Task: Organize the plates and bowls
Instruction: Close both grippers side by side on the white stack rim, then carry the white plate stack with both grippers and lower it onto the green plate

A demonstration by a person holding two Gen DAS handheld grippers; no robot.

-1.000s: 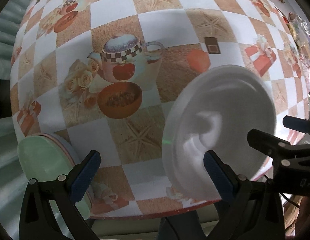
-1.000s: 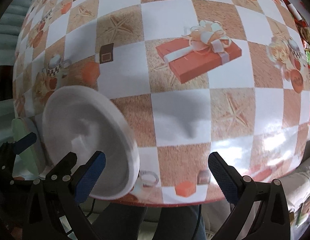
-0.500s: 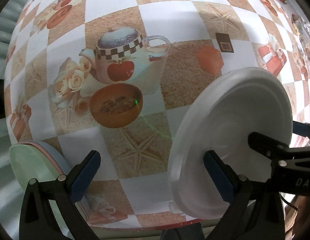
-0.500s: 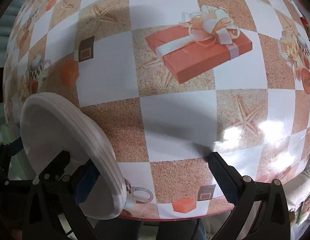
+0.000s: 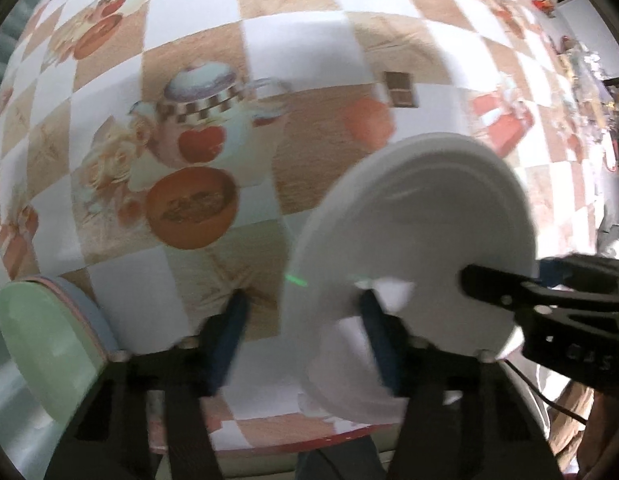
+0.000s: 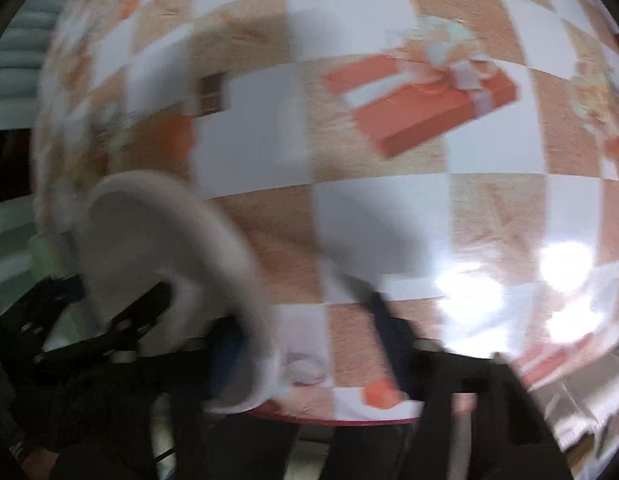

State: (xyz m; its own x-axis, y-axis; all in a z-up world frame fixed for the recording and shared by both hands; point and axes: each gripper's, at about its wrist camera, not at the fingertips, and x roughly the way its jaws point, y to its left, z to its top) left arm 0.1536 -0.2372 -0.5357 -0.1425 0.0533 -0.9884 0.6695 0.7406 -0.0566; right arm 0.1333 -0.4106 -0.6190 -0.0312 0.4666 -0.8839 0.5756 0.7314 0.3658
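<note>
Near table edge (image 5: 269, 446) runs just below my tongs in both views. Ahead of both tongs there is only checked cloth (image 5: 309, 48), so plenty of room forward.

White plate (image 5: 421, 232) sits by that near edge, between my two tongs: on the right of my left tongs (image 5: 301, 332) and the left of my right tongs (image 6: 305, 336).

Left tongs point about straight down at the cloth and their jaws have just been closing. The plate's left rim is between them. The right-hand finger (image 5: 375, 332) overlaps the plate, but the left-hand one stands clear of the rim with cloth showing in the gap, so they are part spread and not pinching. Blurred.

Right tongs tilt steeply down and their jaws have also just been closing, straddling the plate's right rim. In the left view one black finger lies over the plate face, with the blue pad just past the rim. I cannot tell whether they press on it: too smeared.

A stack of plates, green on top (image 5: 49, 356), sits at the table's near edge, left of my left tongs and well apart from the white plate.
</note>
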